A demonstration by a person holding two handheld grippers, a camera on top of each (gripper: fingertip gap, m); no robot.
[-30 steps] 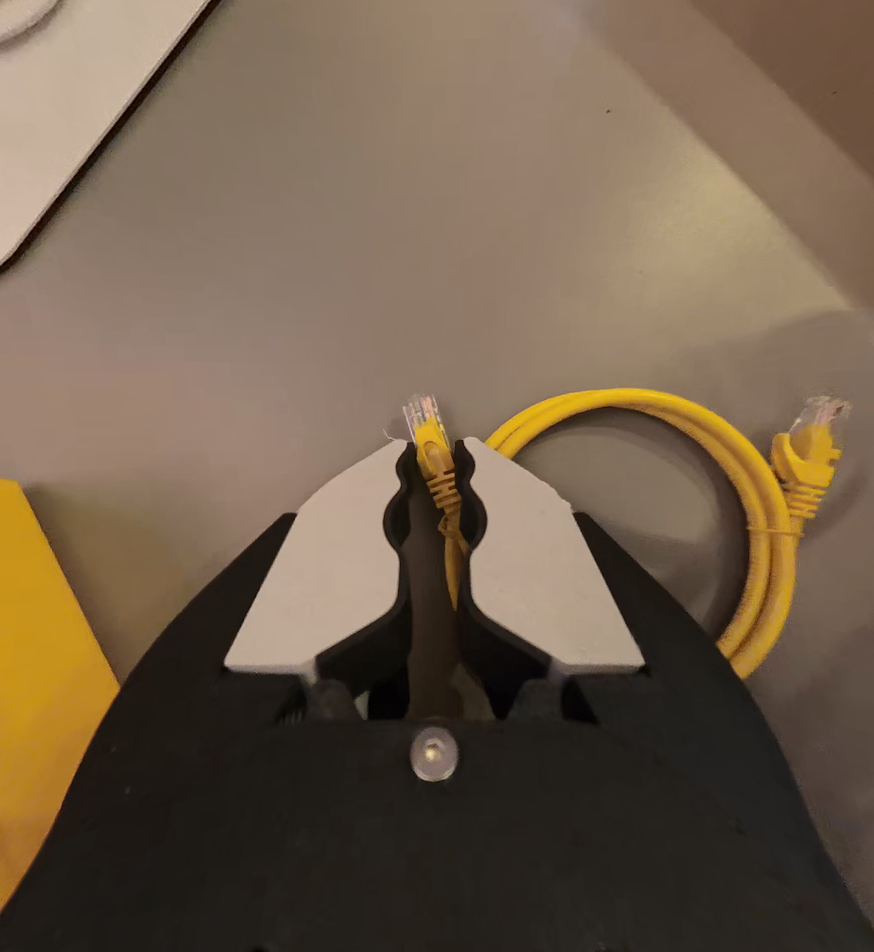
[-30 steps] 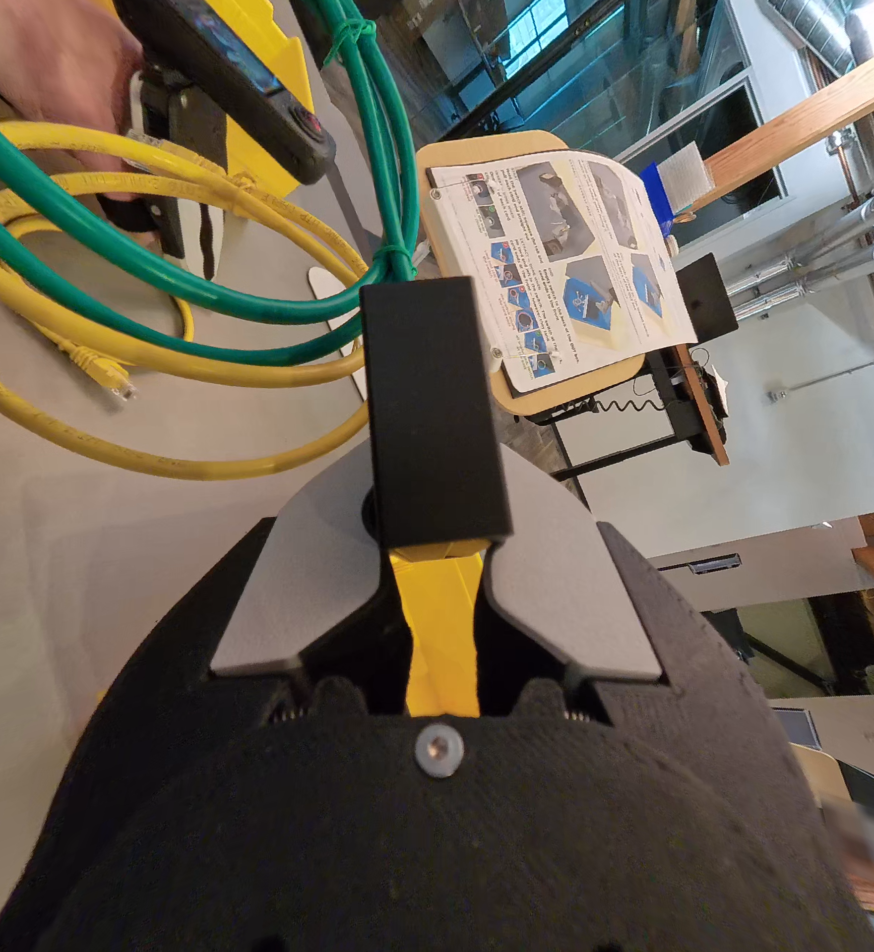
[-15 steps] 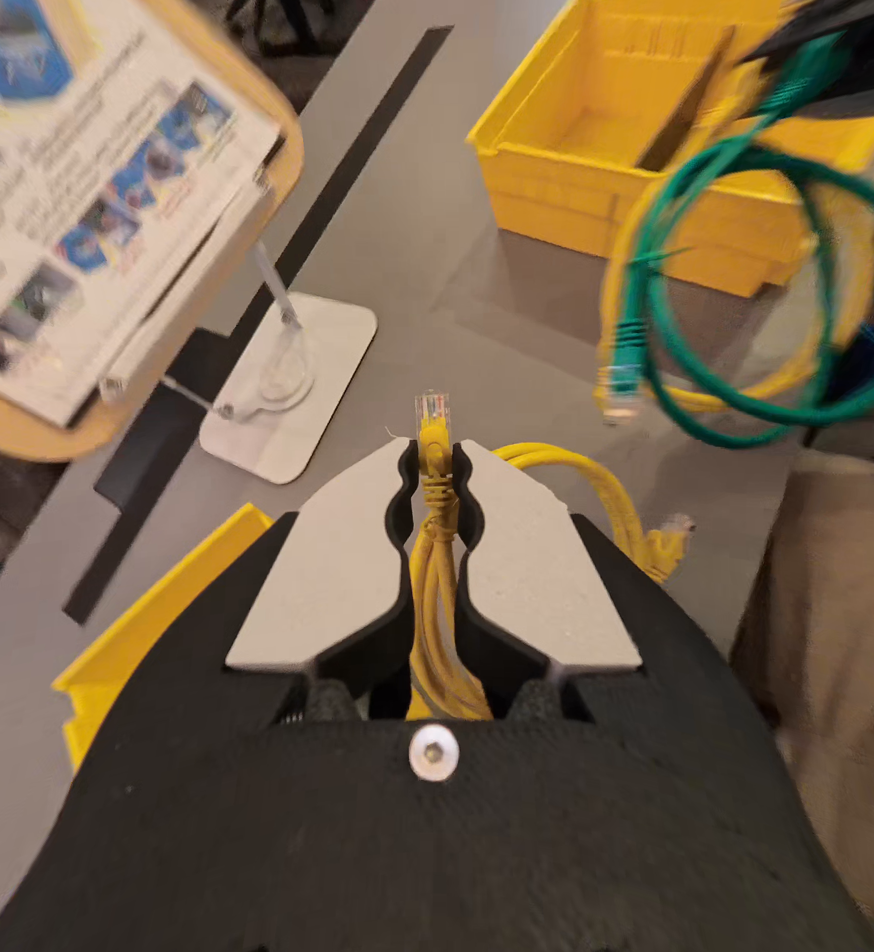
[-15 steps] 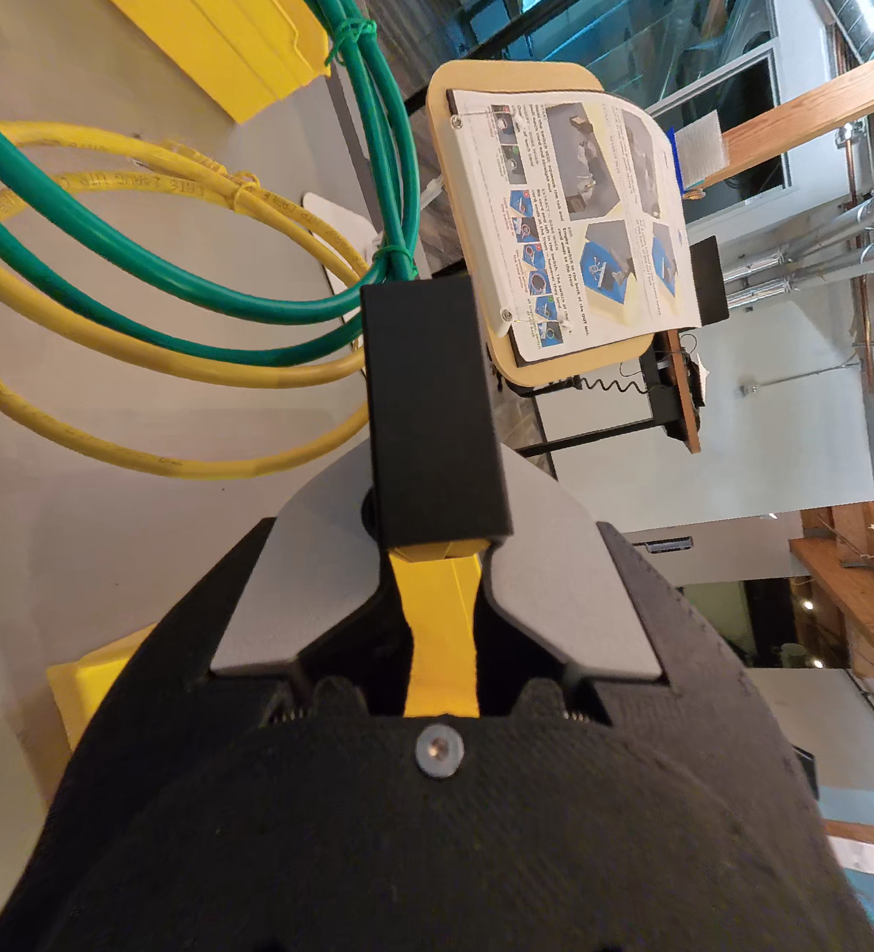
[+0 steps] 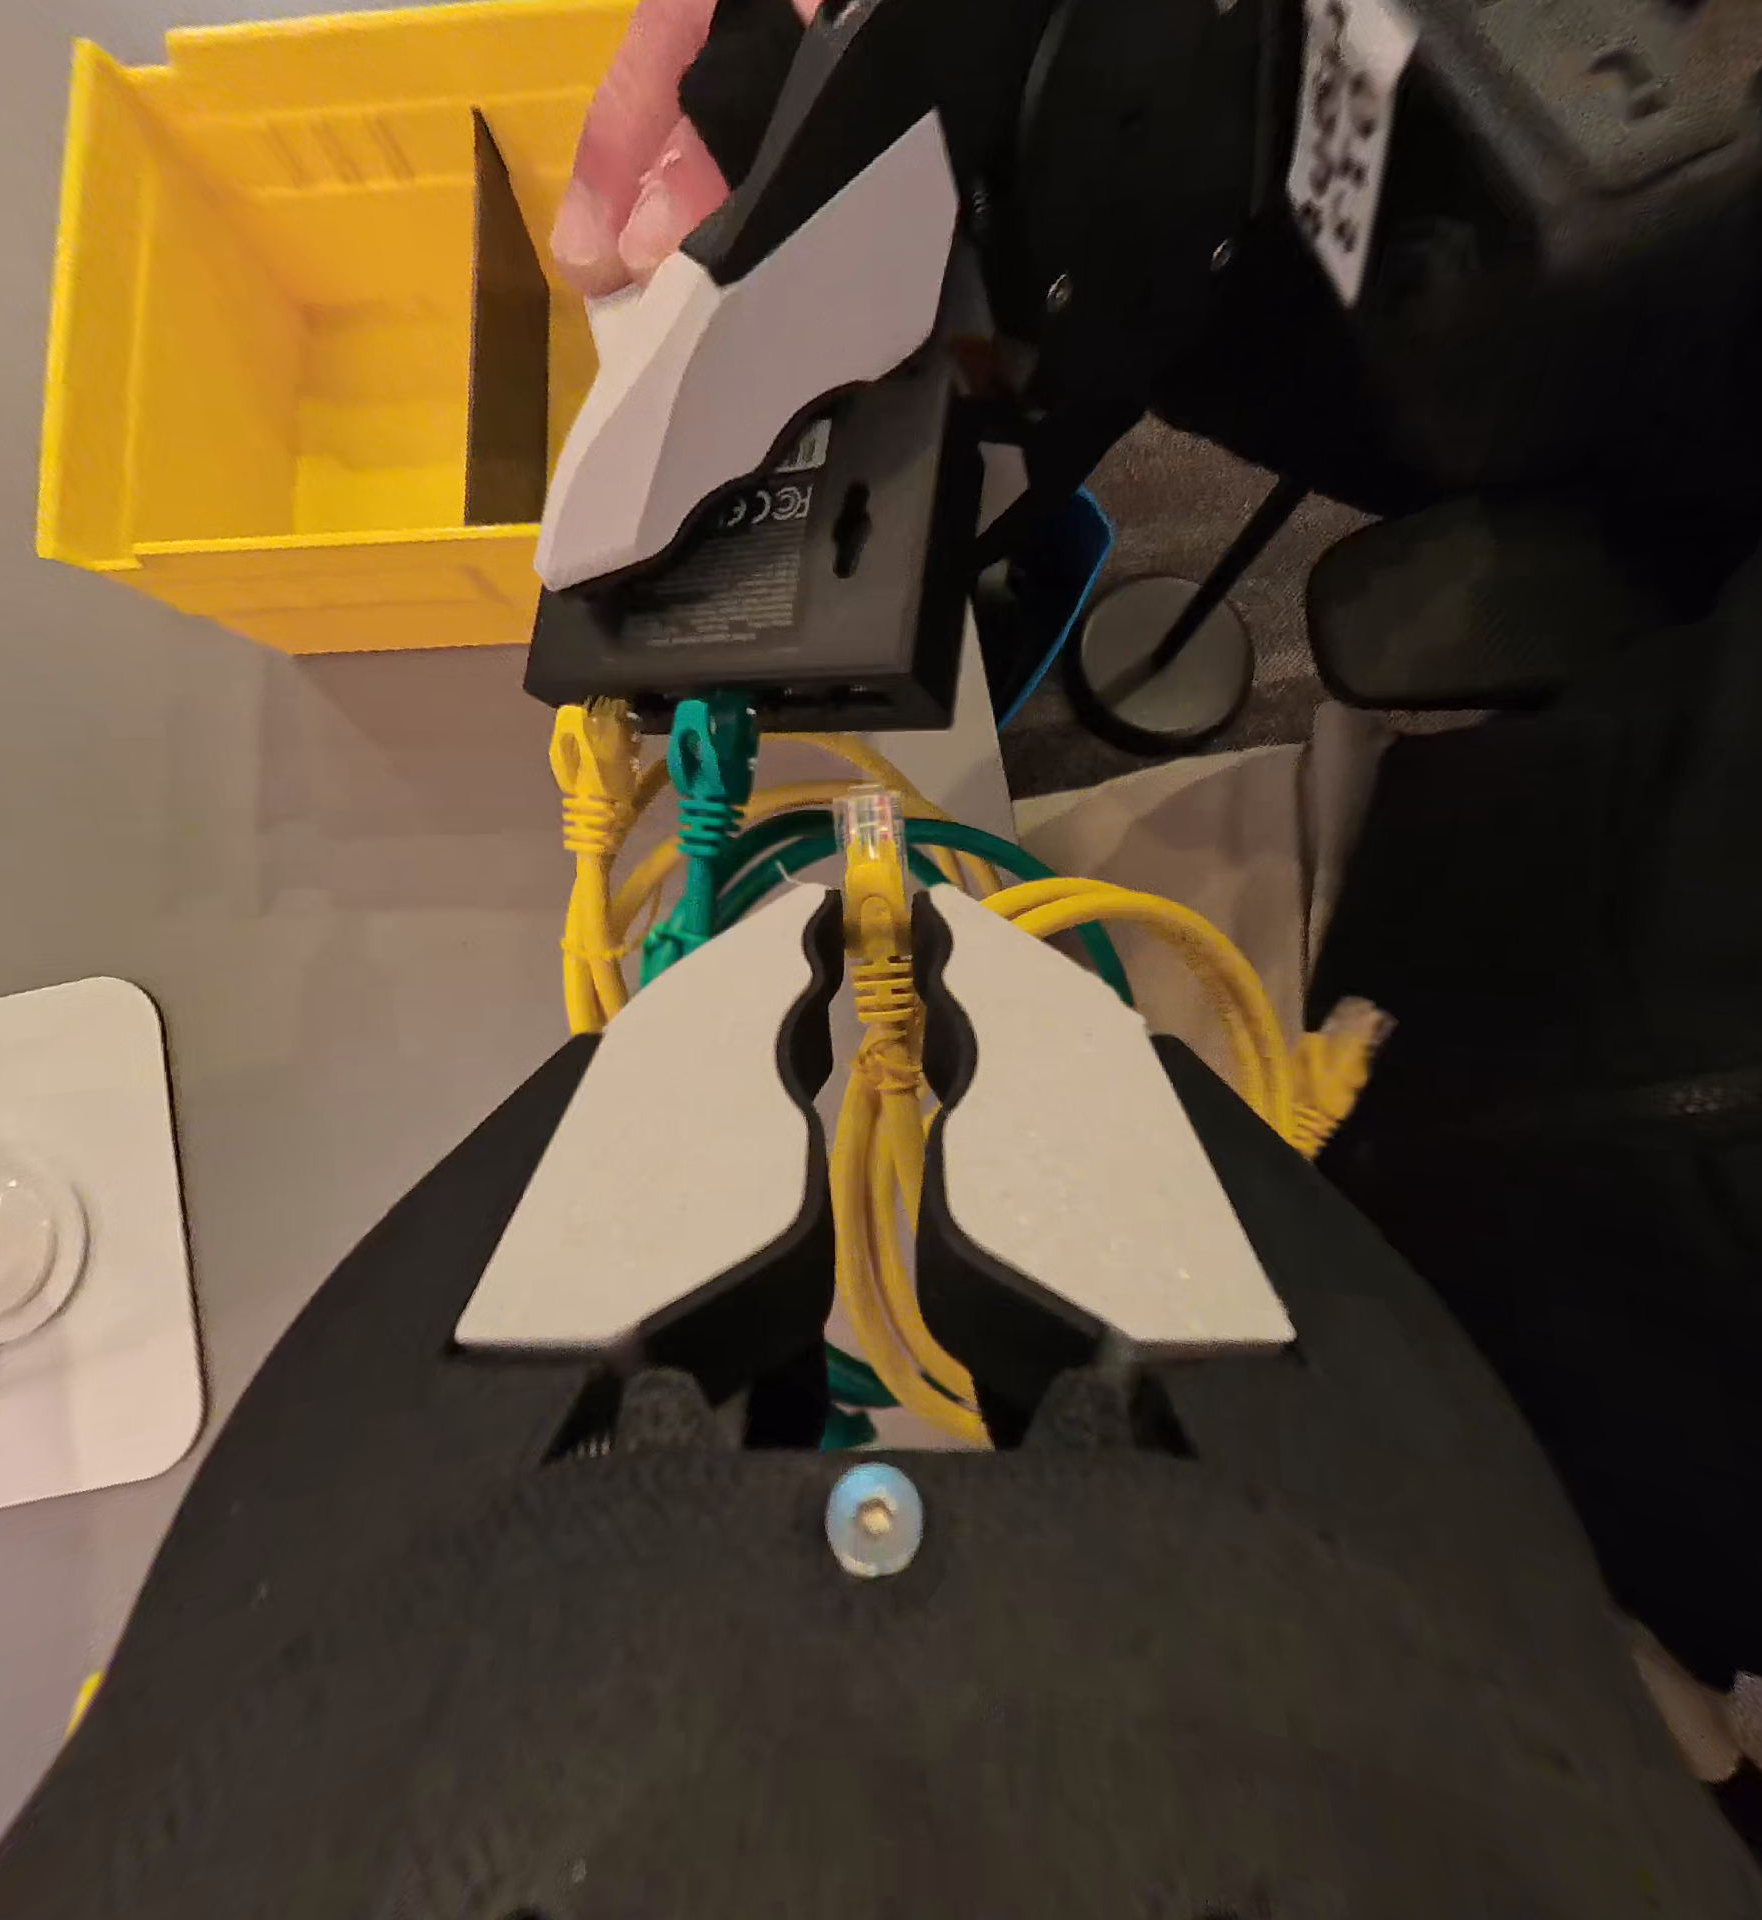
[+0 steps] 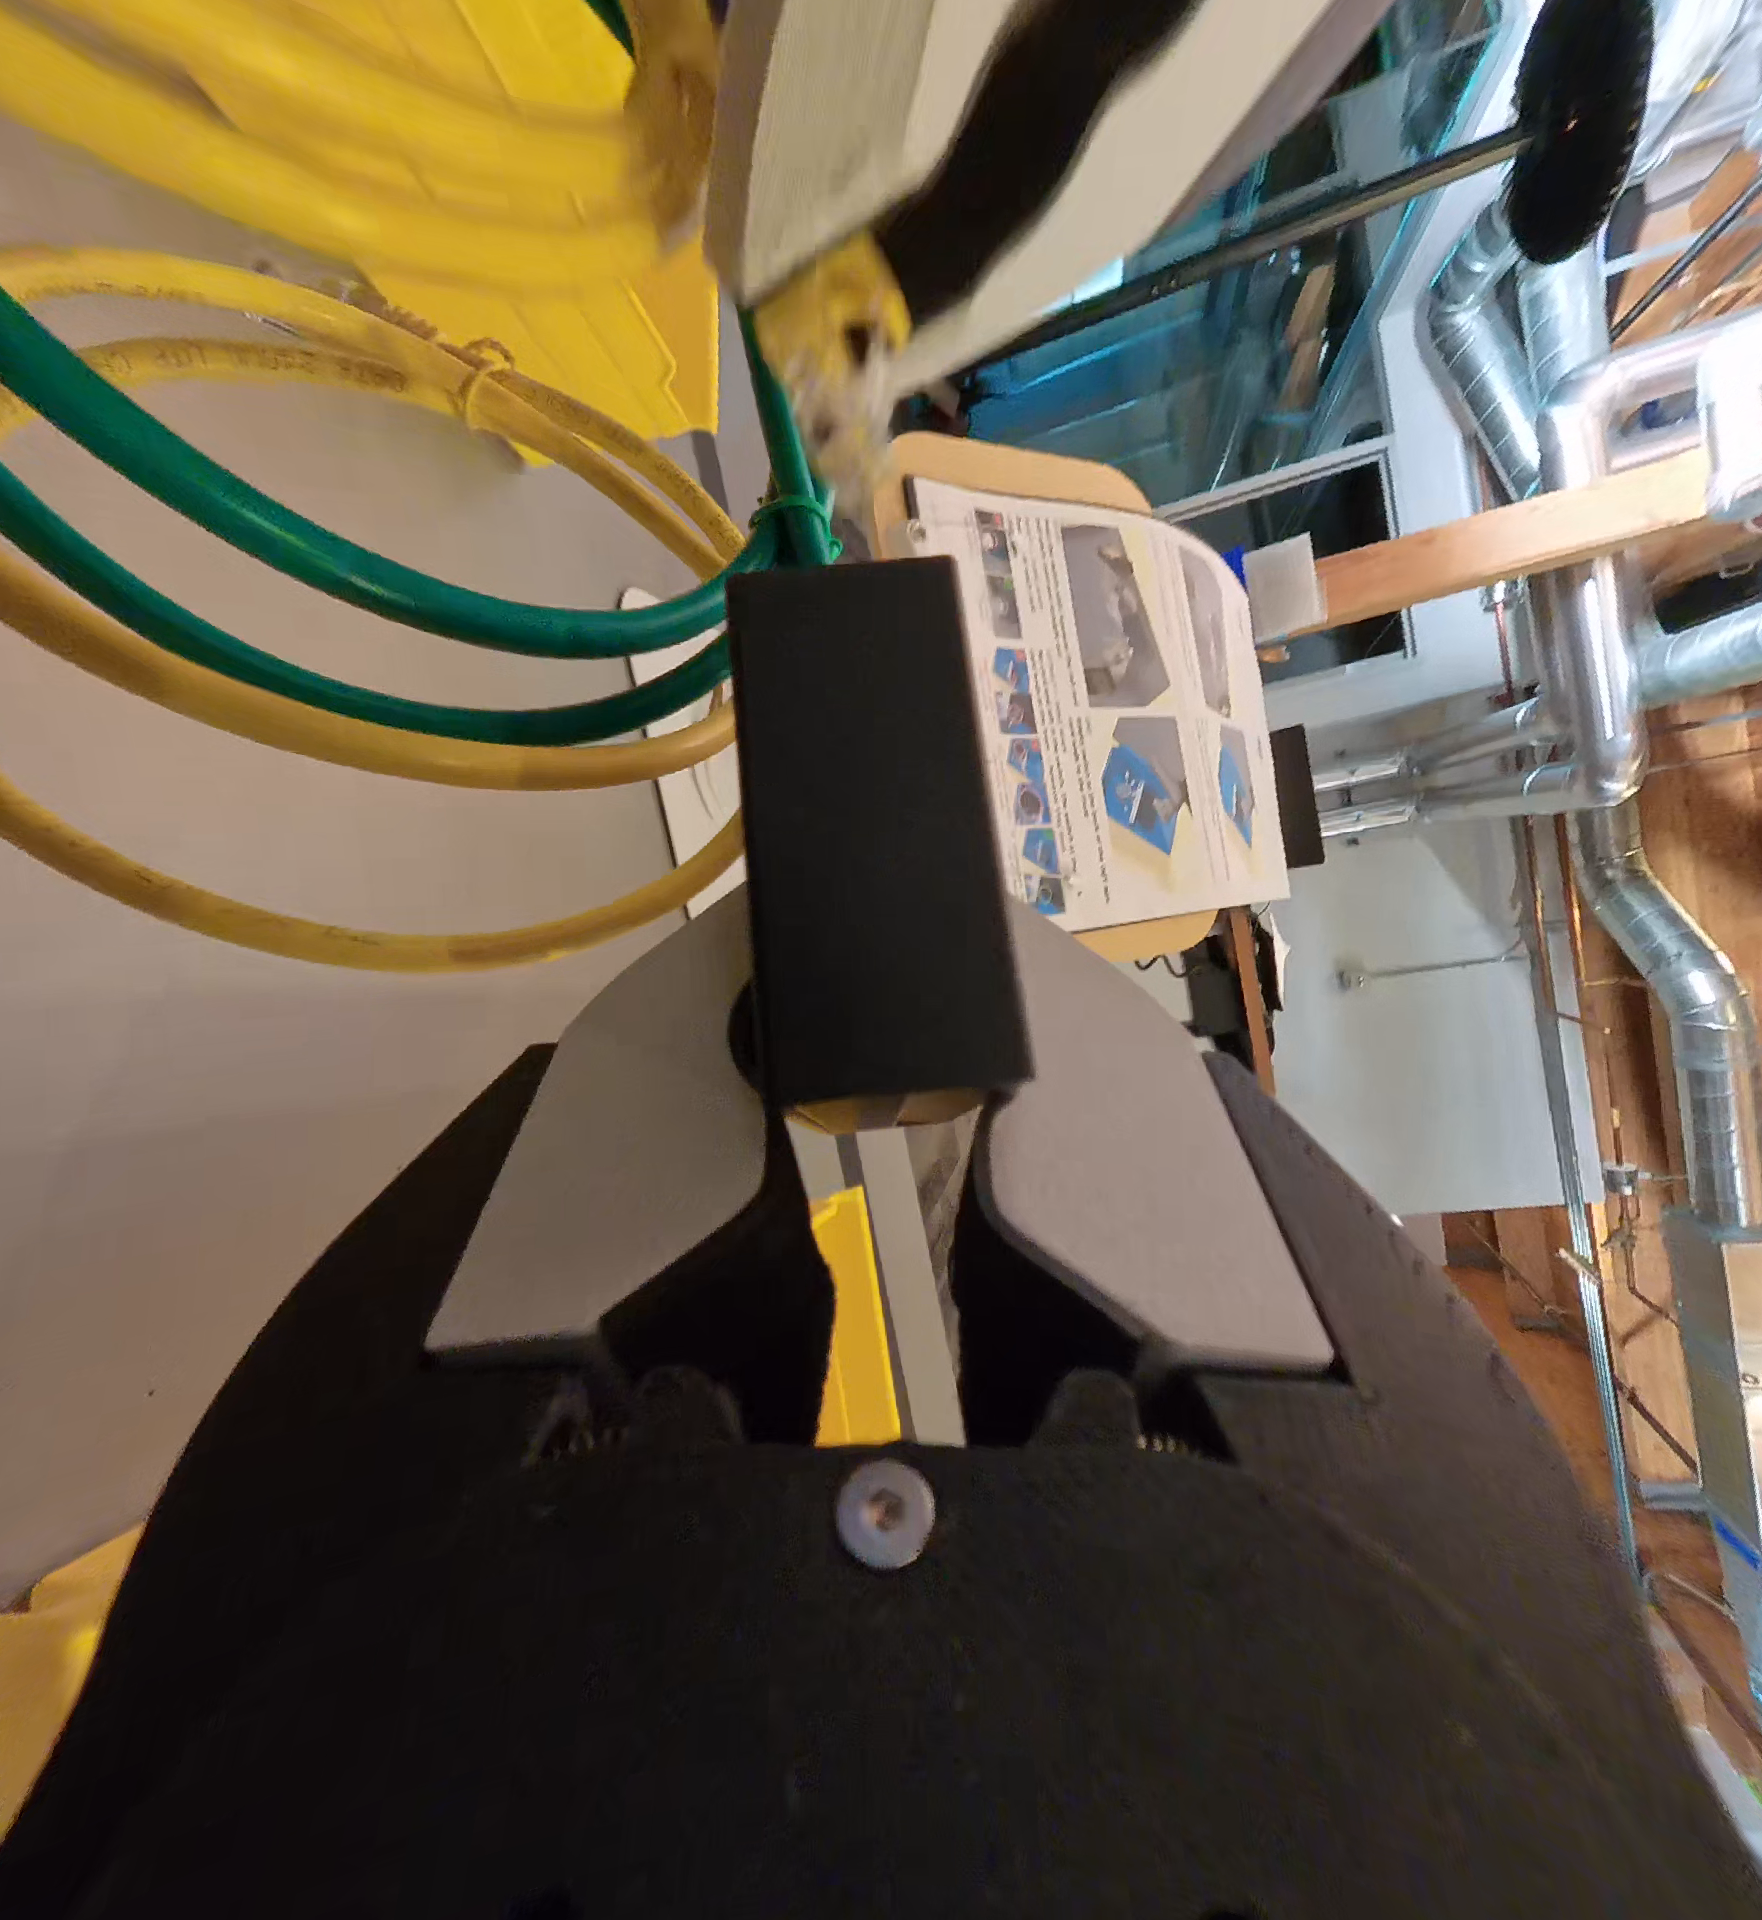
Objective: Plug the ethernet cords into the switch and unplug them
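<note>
My left gripper [image 5: 875, 906] is shut on a yellow ethernet cord [image 5: 877, 914] just behind its clear plug, which points up at the black switch [image 5: 752, 613] a short way above. My right gripper [image 6: 872, 987] is shut on the switch [image 6: 861, 831] and holds it in the air above the table; it also shows in the left wrist view [image 5: 752, 395]. A yellow cord [image 5: 591, 769] and a green cord [image 5: 711, 769] are plugged into the switch's leftmost ports and hang in loops. The ports to the right look empty. My left gripper [image 6: 856, 281] appears blurred in the right wrist view.
A yellow bin [image 5: 233, 343] stands on the grey table [image 5: 233, 831] behind the switch. A white stand base [image 5: 56, 1247] sits at the left. A board with a printed sheet [image 6: 1116, 717] stands beyond. A person's hand [image 5: 638, 187] and dark clothing are at the right. The tips of one gripper are about 8 centimetres away from the tips of the other.
My left gripper has lifted the yellow plug off the table and swung it toward the switch, now just below its ports. The right gripper still holds the switch.
</note>
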